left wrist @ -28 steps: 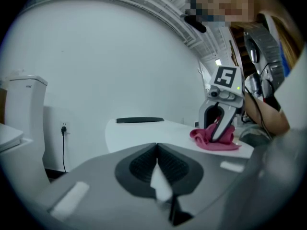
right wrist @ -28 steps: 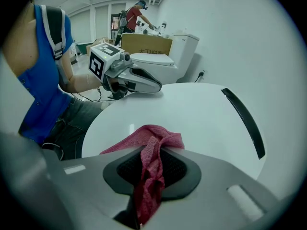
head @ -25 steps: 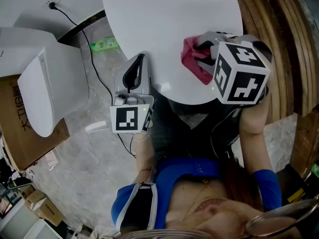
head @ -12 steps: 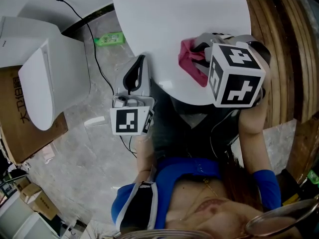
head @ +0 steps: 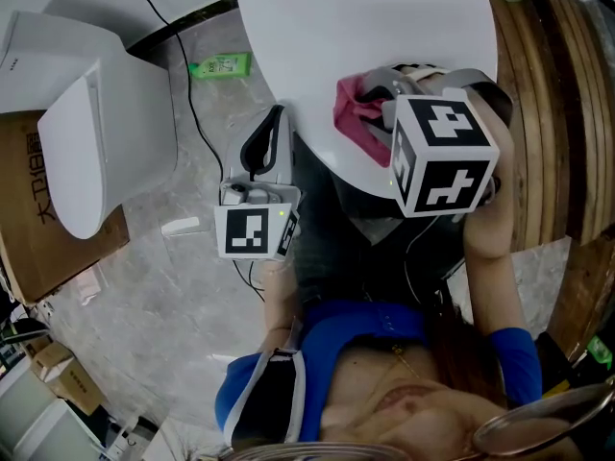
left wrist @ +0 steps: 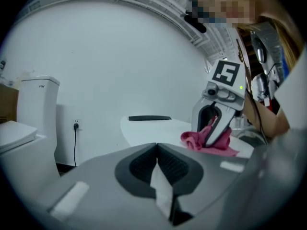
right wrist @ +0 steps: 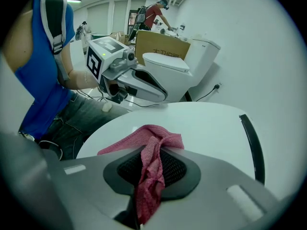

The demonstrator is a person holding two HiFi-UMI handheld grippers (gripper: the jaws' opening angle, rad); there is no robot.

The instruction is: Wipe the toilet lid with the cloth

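My right gripper (head: 378, 96) is shut on a red cloth (head: 352, 115) at the near edge of the round white table (head: 365, 17). In the right gripper view the cloth (right wrist: 149, 150) hangs pinched between the jaws, and part of it trails on the tabletop. My left gripper (head: 272, 119) is shut with nothing in it, just off the table's left edge; its jaws meet in the left gripper view (left wrist: 157, 151). The white toilet stands on the floor to the left, with its lid (head: 72, 157) down and its tank (head: 38, 41) behind.
A green bottle (head: 219, 65) lies on the marble floor between toilet and table, and a black cable (head: 187, 104) runs past it. A cardboard box (head: 38, 233) stands beside the toilet. Curved wooden slats (head: 548, 113) border the table on the right.
My right gripper has drawn the cloth a little left along the table's near edge. The head view has shifted, so toilet and table sit further right. The left gripper has barely moved.
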